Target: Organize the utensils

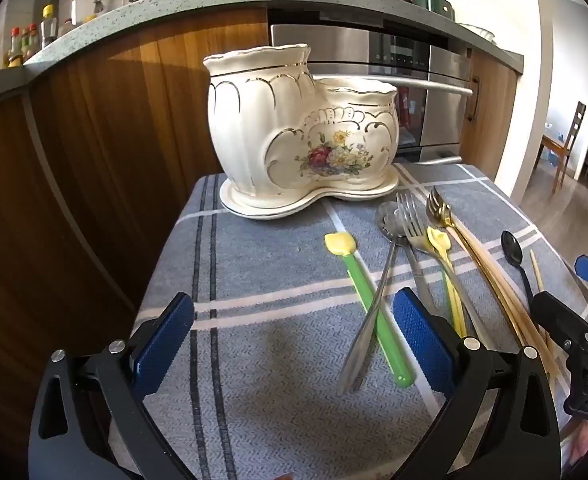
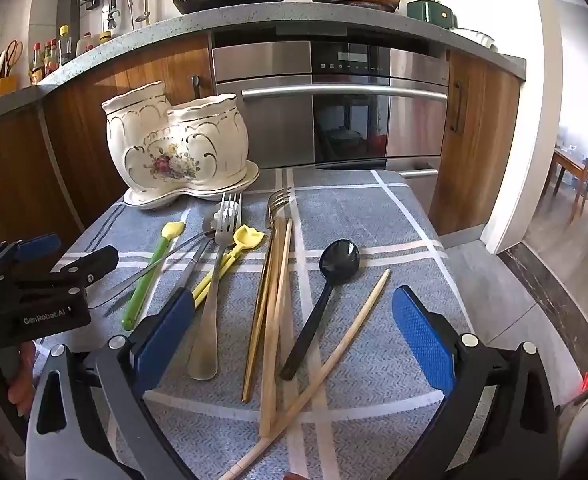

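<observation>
Both tools are hanging wide open and empty — the black spoon [image 2: 325, 300] is lying handle-first between the right tool [image 2: 294, 340] fingers, nearer than the left tool [image 1: 294, 344].

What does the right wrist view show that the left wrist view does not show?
Only the right wrist view shows the whole black spoon, the crossed chopsticks in full length, and the open right gripper above them. Only the left wrist view shows the open left gripper over bare cloth, beside the green spoon. Both show the ceramic holder, the forks and the oven.
</observation>
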The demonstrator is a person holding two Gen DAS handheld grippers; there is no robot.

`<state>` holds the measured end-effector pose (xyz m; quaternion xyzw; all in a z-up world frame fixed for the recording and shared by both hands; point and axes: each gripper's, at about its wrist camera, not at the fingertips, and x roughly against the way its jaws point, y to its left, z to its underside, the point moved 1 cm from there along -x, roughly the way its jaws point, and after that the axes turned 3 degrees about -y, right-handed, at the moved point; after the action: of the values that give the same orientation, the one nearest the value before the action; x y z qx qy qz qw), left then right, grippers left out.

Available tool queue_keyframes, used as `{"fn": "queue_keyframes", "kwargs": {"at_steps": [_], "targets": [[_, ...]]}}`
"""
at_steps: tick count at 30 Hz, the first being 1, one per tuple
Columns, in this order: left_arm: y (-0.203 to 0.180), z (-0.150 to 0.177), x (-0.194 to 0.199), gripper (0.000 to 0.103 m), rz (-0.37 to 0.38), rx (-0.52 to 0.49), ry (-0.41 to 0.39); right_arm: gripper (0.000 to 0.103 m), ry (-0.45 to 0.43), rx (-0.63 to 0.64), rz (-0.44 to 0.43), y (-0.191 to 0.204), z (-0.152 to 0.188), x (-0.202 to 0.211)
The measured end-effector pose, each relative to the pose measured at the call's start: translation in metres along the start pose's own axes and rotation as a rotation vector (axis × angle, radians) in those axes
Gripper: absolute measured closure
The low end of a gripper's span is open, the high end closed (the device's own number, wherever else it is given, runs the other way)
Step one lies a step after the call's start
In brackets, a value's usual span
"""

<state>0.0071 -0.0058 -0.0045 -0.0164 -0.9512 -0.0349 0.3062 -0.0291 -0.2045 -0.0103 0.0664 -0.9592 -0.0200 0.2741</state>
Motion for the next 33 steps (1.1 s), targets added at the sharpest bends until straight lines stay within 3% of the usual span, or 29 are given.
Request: {"fn": "queue_keyframes", "kwargs": {"at_steps": [33], "targets": [[-0.0016, 0.0015, 0.0060, 0.004, 0.009, -0.003, -0.016, 0.005, 0.000, 0.009, 0.005, 0.0031, 0.0020, -0.0020]]}}
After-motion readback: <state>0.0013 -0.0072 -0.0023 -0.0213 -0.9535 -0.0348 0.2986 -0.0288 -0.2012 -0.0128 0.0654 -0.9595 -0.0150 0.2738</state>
